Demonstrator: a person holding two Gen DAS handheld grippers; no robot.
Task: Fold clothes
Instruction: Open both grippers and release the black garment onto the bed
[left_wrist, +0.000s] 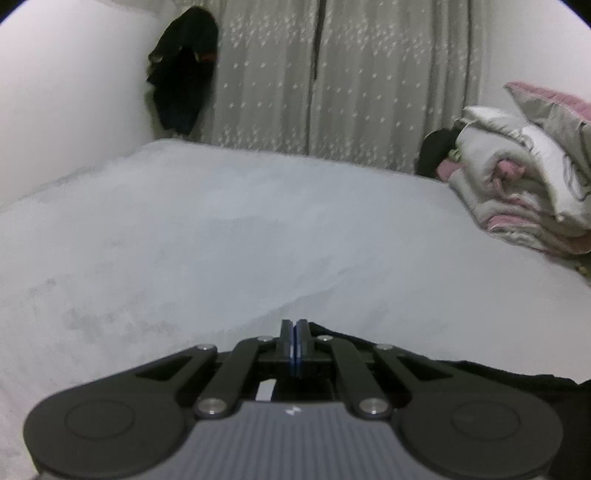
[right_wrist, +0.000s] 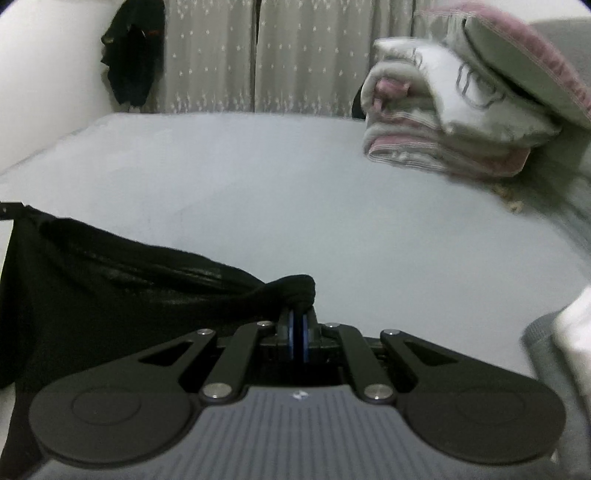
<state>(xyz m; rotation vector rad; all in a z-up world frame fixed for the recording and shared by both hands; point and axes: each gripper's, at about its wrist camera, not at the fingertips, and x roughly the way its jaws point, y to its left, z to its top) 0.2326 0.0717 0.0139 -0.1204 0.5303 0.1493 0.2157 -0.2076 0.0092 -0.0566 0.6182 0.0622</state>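
- Left wrist view: left gripper (left_wrist: 294, 326) has its fingers pressed together. Whether they pinch the black garment (left_wrist: 461, 373) trailing right behind them, I can't tell.
- Right wrist view: right gripper (right_wrist: 298, 317) pinches a bunched corner of it, cloth hanging left over the near bed (right_wrist: 332, 206). Looks like the carry-and-spread step; next it needs laying flat.

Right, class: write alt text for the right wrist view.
The right gripper is shut on a bunched corner of a black garment, which stretches away to the left above a pale grey bed. A folded pink and grey blanket lies at the far right, before curtains.
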